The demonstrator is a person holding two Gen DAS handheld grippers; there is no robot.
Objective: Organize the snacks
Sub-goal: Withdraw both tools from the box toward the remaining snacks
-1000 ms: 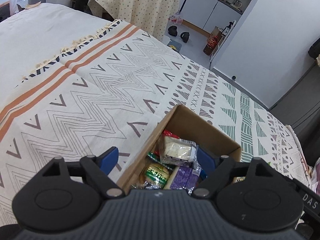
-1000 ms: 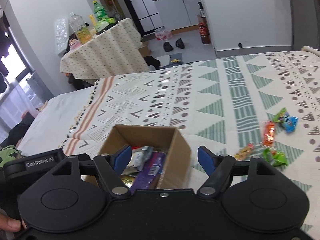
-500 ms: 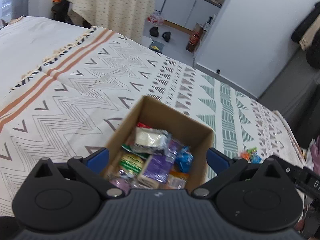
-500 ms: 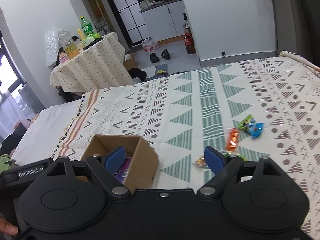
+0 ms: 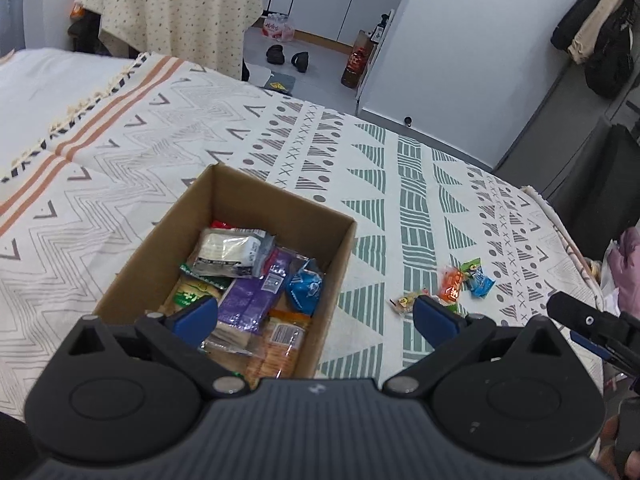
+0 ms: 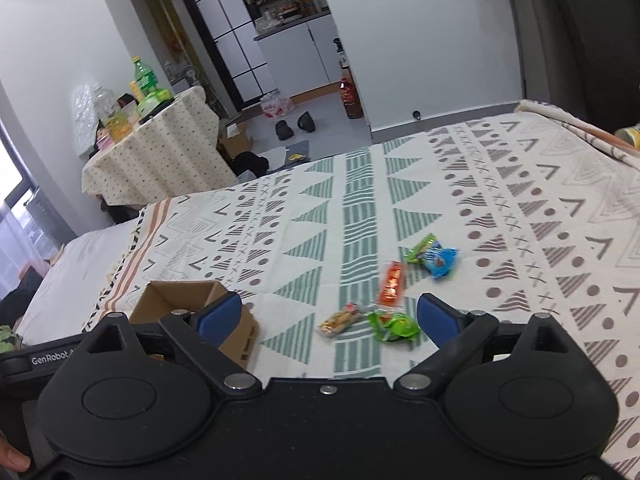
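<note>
Left gripper (image 5: 314, 318): we see its blue-tipped fingers (image 5: 196, 314) spread wide apart, nothing between them. It hangs above the near end of the cardboard box (image 5: 280, 204), one fingertip over the box's inside, the other out over the blanket past the box's right wall.

Right gripper (image 6: 330, 318): fingers likewise spread wide, empty. It hangs over the blanket (image 6: 360, 208), with the loose snacks lying ahead, between and beyond its fingertips.

Box contents, seen from the left wrist: a silver-and-white packet (image 5: 228, 252) on top toward the far end, a purple packet (image 5: 256, 300) in the middle, a blue packet (image 5: 306, 288) against the right wall, an orange cracker pack (image 5: 276, 350) at the near end, and a green-and-yellow packet (image 5: 192, 292) partly under the others. The box is open-topped and sits upright on the blanket.

Loose snacks, seen from the right wrist: a bright green packet (image 6: 394, 326) just beside the right fingertip, a small yellow-red bar (image 6: 340, 320) just left of it, an orange packet (image 6: 392, 284) a little farther out, then a green wrapper (image 6: 420, 248) touching a blue packet (image 6: 440, 260) farthest away. All lie flat on the blanket, well apart from the box (image 6: 180, 300), which sits to their left.

Beyond the bed: a table with a dotted cloth (image 6: 160, 160) carrying bottles, and a pair of dark shoes (image 6: 294, 126) on the floor.
</note>
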